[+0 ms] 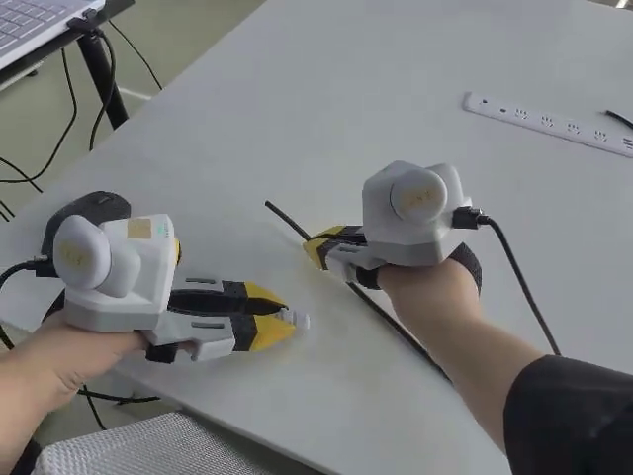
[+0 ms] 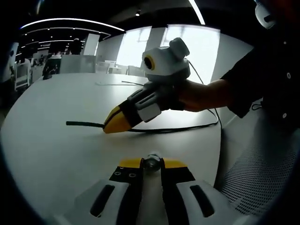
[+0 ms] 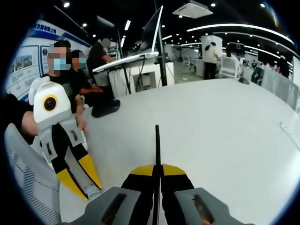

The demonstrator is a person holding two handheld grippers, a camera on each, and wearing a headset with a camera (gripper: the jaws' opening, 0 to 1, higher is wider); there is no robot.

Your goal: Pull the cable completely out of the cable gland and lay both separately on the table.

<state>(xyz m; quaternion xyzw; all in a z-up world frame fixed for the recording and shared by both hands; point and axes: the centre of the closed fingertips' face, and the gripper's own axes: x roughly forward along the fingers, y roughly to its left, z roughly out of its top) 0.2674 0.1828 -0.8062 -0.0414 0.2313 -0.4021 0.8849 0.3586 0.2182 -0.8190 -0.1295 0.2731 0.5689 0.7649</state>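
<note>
A thin black cable [image 1: 285,222] lies on the white table [image 1: 326,99], and its free end points to the far left. My right gripper [image 1: 315,247] is shut on it near that end, low over the table. In the right gripper view the cable [image 3: 157,140] sticks out straight ahead from the shut right gripper [image 3: 158,169]. My left gripper [image 1: 287,325] sits near the table's front edge, shut on a small grey cable gland [image 1: 298,319]. In the left gripper view the gland [image 2: 152,161] shows between the tips. Gland and cable are apart.
A white power strip [image 1: 549,124] lies at the far right. A laptop on a black stand [image 1: 40,20] is beyond the table's left edge, with loose cables below it. A mesh chair [image 1: 148,445] is at the front edge. People sit behind [image 3: 89,61].
</note>
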